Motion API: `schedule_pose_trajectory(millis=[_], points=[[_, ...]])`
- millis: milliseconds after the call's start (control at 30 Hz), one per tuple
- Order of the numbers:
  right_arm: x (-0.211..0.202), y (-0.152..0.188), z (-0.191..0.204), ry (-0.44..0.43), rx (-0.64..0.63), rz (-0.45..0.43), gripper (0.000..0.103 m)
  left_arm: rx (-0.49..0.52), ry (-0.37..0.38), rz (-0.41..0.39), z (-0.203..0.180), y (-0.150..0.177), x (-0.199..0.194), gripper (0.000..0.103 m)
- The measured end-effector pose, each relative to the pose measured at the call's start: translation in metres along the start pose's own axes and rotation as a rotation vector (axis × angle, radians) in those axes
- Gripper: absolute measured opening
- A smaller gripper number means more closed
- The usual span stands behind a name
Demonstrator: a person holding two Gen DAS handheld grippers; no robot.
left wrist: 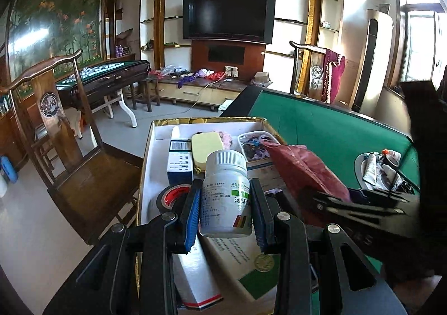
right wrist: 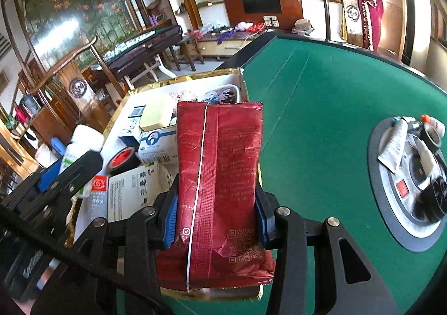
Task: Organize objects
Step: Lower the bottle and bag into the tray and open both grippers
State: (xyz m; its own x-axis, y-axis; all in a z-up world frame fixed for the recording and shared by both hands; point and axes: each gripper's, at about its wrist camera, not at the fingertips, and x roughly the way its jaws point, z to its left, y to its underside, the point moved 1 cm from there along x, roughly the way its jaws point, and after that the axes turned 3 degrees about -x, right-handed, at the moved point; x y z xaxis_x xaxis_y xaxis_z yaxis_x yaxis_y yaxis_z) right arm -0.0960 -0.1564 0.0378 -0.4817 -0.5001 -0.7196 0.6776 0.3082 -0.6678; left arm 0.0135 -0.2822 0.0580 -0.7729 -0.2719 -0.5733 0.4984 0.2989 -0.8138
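My left gripper (left wrist: 225,203) is shut on a white pill bottle (left wrist: 226,194) with a ribbed cap, held upright over the gold-rimmed white box (left wrist: 156,130). My right gripper (right wrist: 216,211) is shut on a red foil packet (right wrist: 220,175), held over the box's near right side; the packet also shows in the left wrist view (left wrist: 301,169). The box (right wrist: 178,80) holds a black tape roll with red core (right wrist: 123,160), a pale yellow case (right wrist: 155,116), medicine cartons (right wrist: 156,144) and a clear tub (left wrist: 255,141). The left gripper (right wrist: 56,175) shows at the right wrist view's left.
The box sits at the left edge of a green felt table (right wrist: 321,105). A round centre panel (right wrist: 410,183) holds tubes, tape and small items. Wooden chairs (left wrist: 56,125) stand left and beyond the table. A second game table (left wrist: 106,74) and TV (left wrist: 229,17) lie beyond.
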Motion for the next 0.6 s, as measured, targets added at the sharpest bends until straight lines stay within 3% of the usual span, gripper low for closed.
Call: schedule_pose_trajectory(millis=[133,600], points=[[0.020,-0.010,-0.001,0.005,0.010,0.057,0.042,-0.005,-0.006,0.010,0.005,0.001,0.002,0.028],[0.043,-0.027,0.010,0.031,-0.038,0.111,0.043,-0.021,-0.019,0.081,0.009,0.007,0.019,0.028]])
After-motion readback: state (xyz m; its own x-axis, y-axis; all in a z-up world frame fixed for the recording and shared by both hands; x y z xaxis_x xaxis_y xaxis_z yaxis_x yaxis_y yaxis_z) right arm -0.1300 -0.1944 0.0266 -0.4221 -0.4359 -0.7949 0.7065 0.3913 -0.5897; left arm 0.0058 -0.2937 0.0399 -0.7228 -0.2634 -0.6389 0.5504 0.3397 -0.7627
